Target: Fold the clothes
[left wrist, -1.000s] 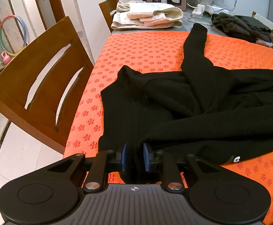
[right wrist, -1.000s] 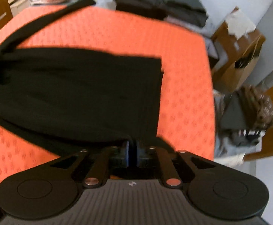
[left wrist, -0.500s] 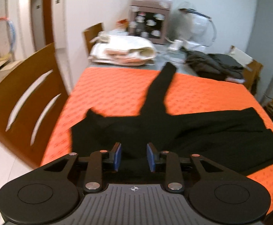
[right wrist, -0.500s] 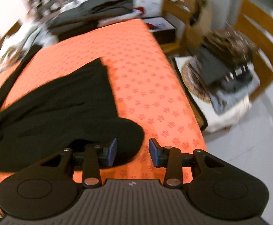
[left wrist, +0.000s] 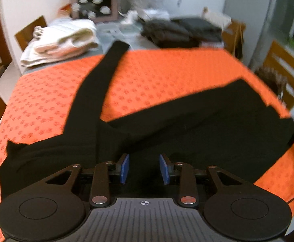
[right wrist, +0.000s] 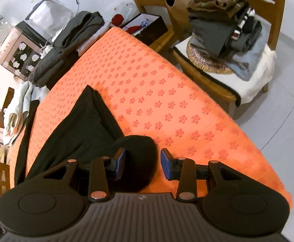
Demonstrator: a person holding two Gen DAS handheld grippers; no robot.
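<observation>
Black garment [left wrist: 187,125] lies on the orange counter [left wrist: 46,100]; left tool [left wrist: 144,168] and right tool [right wrist: 142,165] hover above it (both spread wide, gripping nothing).

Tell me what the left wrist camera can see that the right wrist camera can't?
Only the left wrist view shows the left hand-held gripper, open.

Only the right wrist view shows the right hand-held gripper, open, and a wooden chair piled with folded clothes.

Both show the black garment with one long sleeve stretched out on the orange cloth, the white bundle, and the dark clothes pile.
</observation>
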